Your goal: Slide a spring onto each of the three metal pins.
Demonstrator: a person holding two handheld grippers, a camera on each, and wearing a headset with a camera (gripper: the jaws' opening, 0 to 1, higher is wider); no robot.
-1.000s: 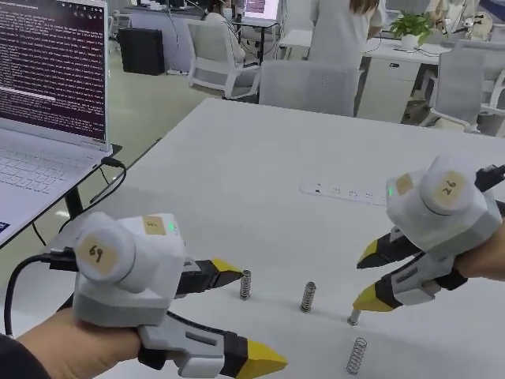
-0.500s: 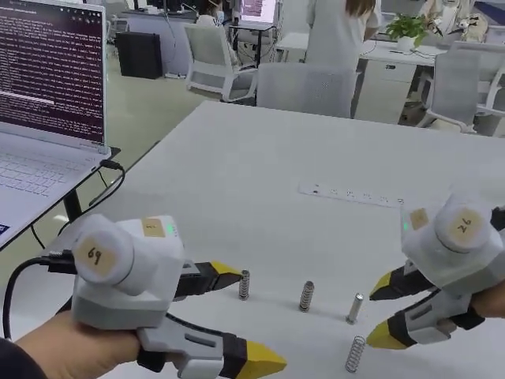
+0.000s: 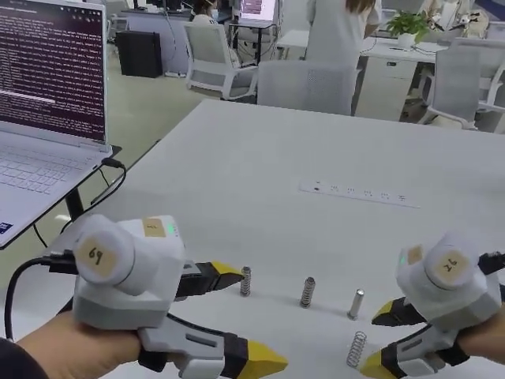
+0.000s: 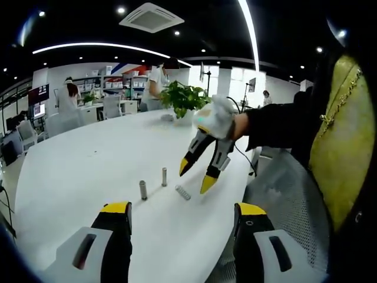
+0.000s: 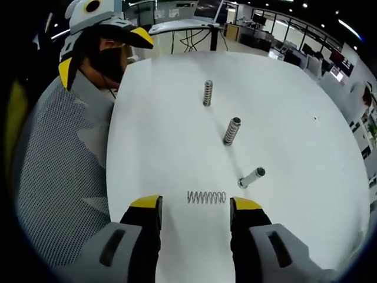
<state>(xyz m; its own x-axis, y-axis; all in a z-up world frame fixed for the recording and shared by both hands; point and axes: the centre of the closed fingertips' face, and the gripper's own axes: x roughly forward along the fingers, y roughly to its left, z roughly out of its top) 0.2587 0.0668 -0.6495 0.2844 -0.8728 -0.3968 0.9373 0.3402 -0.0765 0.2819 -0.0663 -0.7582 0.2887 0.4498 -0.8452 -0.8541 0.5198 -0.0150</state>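
Right gripper (image 5: 196, 204) (jaws apart) faces the loose spring (image 5: 207, 197).

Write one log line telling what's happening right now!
right hand-held gripper: open, near loose spring | left hand-held gripper: open | bare pin: one | pins with springs: two

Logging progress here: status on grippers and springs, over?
Left gripper open, idle. Right gripper open, loose spring lying just ahead of its jaws. Springs on left pin and middle pin; third pin bare. Nothing blocking.
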